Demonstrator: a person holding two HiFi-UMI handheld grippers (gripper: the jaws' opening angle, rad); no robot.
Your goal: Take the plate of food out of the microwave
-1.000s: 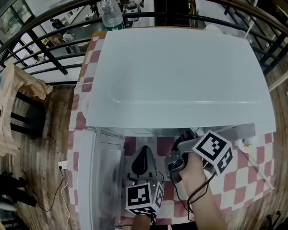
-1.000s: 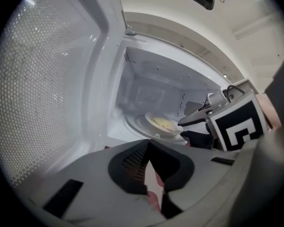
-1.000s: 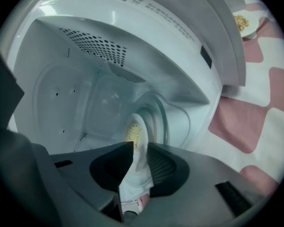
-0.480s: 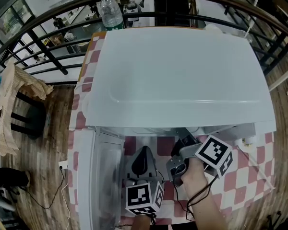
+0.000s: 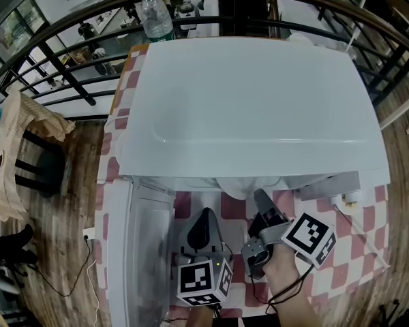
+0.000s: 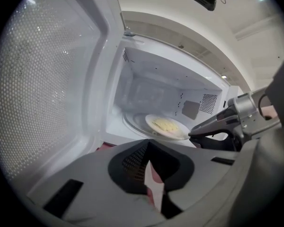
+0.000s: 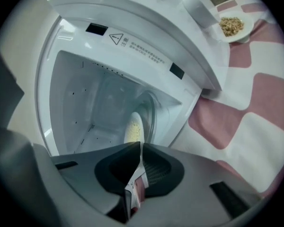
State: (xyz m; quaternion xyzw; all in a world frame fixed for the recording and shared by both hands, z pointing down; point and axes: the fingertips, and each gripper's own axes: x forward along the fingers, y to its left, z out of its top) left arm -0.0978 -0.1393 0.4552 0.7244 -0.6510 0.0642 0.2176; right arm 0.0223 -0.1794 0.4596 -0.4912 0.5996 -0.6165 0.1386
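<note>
the right gripper [image 7: 140, 148] has just closed its jaws on the near rim of the plate of food [image 6: 165, 126], which lies at the open front of the microwave [image 5: 259, 107]. the left gripper [image 6: 149, 150] is fully closed and empty, just outside the microwave, left of the plate.

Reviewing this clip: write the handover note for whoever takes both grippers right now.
Left gripper: shut, empty, held before the open microwave.
Right gripper: jaws have just closed on the rim of the plate.
Plate, with food on it, sits inside the microwave. The door is swung open to the left.
Done: door open, plate gripped.
Left: draw the plate out level, probably slowly, and set it on the table.
</note>
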